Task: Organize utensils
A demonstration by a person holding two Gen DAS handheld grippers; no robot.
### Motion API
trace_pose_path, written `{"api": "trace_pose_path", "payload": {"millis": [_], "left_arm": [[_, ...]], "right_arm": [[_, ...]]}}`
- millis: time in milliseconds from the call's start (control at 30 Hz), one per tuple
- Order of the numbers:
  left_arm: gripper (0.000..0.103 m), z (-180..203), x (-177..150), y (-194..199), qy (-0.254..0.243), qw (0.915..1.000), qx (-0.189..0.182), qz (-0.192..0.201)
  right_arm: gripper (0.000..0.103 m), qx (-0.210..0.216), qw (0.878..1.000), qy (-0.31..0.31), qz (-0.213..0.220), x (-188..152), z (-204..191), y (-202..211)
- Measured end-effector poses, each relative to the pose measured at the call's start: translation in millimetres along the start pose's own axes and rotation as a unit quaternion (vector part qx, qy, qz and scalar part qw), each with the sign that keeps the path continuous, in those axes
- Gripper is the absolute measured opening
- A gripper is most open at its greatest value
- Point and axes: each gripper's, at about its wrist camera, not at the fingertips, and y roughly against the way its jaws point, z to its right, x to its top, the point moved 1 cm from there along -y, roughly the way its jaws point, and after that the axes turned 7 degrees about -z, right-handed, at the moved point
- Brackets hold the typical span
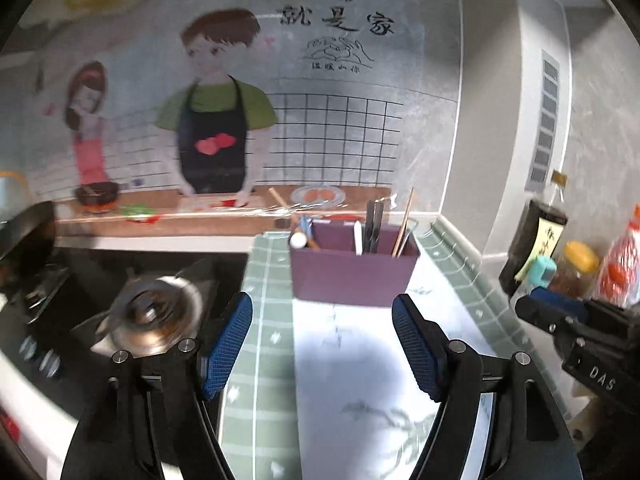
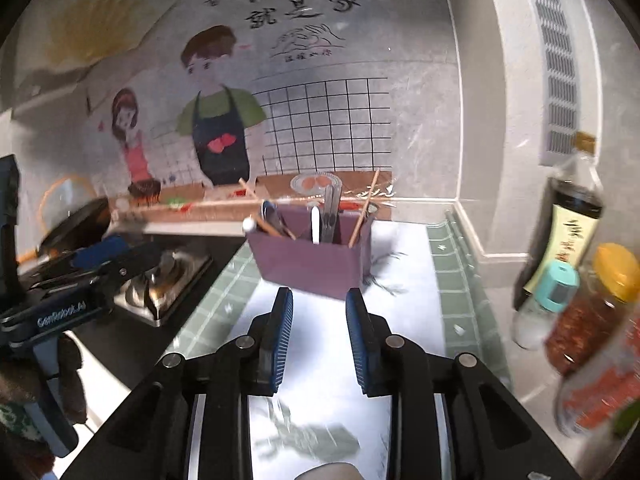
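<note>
Purple utensil box upright on the counter against the wall, holding chopsticks, metal cutlery and a white-ended tool. Left gripper spread wide and empty, short of the box. Right gripper parted too, gripping nothing, bottles off to its right.

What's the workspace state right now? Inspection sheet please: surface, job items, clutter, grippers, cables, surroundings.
Surface: counter with a pale mat bordered in green check; nothing lies between the grippers and the box.
Job's things: purple utensil box upright at the back, holding chopsticks, dark metal utensils, a white-handled piece and a wooden spoon.
Clutter: soy sauce bottle, yellow-capped spice jar and teal-capped shaker on the right.
Grippers: left gripper open, empty; right gripper open, empty.
Cables: nothing seen.
Surroundings: stove burner and black pan on the left; cartoon mural wall behind.
</note>
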Motion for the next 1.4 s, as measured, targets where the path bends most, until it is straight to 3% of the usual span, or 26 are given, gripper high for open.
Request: {"api": "trace_pose_path", "payload": {"millis": [267, 433, 1400], "left_arm": [[0.073, 26.0, -30.2, 50.8, 0.007, 0.9989, 0.046, 0.008], [0.072, 34.9, -37.1, 69.0, 0.007, 0.9989, 0.046, 0.009], [0.072, 48.3, -45.8, 74.9, 0.016, 0.9992, 0.031, -0.018]], "right_arm": [[0.026, 0.007, 1.000, 0.006, -0.001, -27.0, -3.1, 37.6], [0.026, 0.009, 1.000, 0.016, 0.003, -37.4, -5.4, 50.9], [0.026, 0.012, 1.000, 0.017, -0.002, -47.3, -1.5, 62.2]]}}
